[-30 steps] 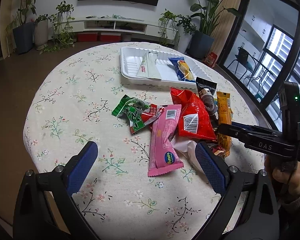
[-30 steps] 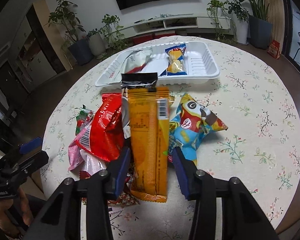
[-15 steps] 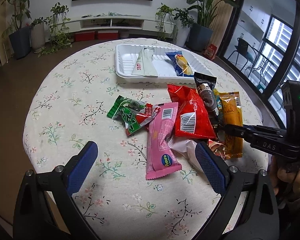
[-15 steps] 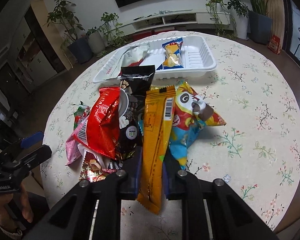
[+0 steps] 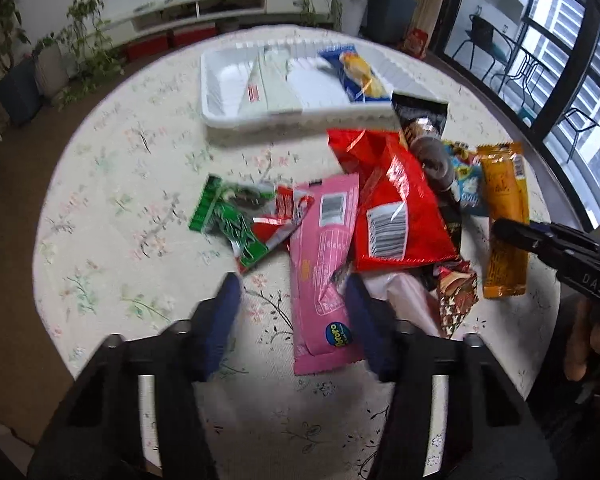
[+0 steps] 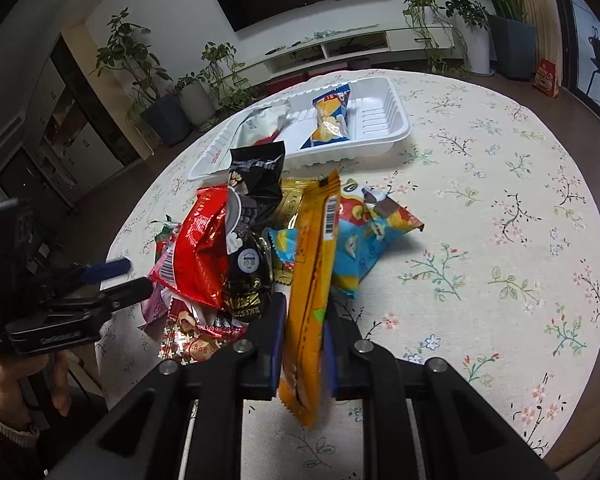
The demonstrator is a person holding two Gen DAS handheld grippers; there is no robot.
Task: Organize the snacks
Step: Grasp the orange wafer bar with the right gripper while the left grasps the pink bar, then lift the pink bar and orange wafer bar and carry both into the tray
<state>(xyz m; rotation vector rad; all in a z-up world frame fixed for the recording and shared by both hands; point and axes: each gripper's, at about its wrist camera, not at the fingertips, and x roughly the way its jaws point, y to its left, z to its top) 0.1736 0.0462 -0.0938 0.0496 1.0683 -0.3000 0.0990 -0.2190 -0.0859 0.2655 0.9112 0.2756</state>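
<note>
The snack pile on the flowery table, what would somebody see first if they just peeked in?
Probably the bright heap of snack packets in the middle of the table, with the red bag and the pink packet loudest. Next, the right tongs pinching the long orange bar at the pile's edge. Behind it sits the white tray, already holding two packets.

The left wrist view is motion-blurred, smearing the blue-padded fingers (image 5: pixel 220 320) and the white plastic tray (image 5: pixel 300 120). Just beyond the right claw, the red foil snack bag (image 6: pixel 200 256) covers most of a pink wrapper (image 6: pixel 156 300). The holder's hand (image 6: pixel 24 380) is cut off at the picture's edge.
</note>
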